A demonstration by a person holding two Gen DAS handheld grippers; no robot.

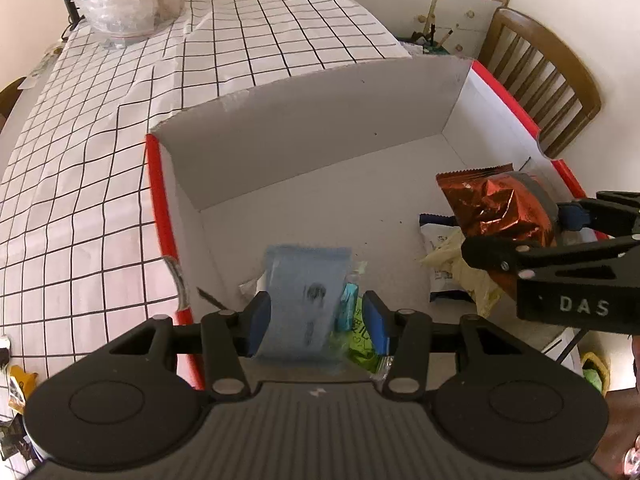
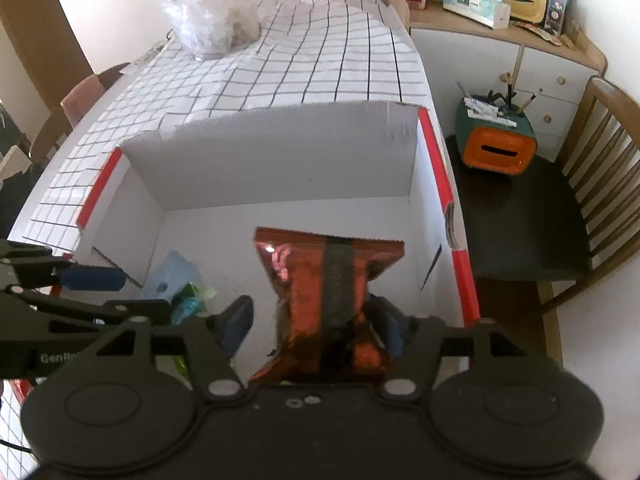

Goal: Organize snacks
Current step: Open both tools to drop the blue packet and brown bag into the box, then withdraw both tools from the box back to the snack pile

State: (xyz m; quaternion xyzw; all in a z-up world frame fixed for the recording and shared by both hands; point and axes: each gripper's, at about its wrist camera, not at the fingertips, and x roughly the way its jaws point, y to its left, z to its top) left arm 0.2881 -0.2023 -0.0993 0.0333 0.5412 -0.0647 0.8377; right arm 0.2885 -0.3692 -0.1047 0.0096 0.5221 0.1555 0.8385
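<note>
Right wrist view puts the copper-red foil snack bag [image 2: 324,304] squarely between my right tool [image 2: 320,320] fingers, pinched around its lower middle and hanging over the open white cardboard box [image 2: 280,160] with red edges; its crinkled foil is puffy, with a dark stripe down the centre and a serrated top seal. My worry is that slick, air-filled foil may squirm out of a pinch this narrow, or the bag may tip and land across the packets already in the box instead of beside them. My left tool [image 1: 316,320] is closed on a pale blue translucent packet [image 1: 306,292], flat and soft, held low over the near left part of the box floor; a thin pouch like that could fold or slide from the pads if I swing it. Green and teal wrappers [image 1: 352,320] lie just beside it, and a white packet with a yellowish wrapper [image 1: 452,264] lies under the foil bag. Both tools are close together inside the box, so they could knock each other. Beyond, the box sits on a counter with a checked cloth [image 1: 100,160], a clear plastic bag [image 1: 120,0] at its far end and a wooden chair [image 2: 580,200] alongside.
</note>
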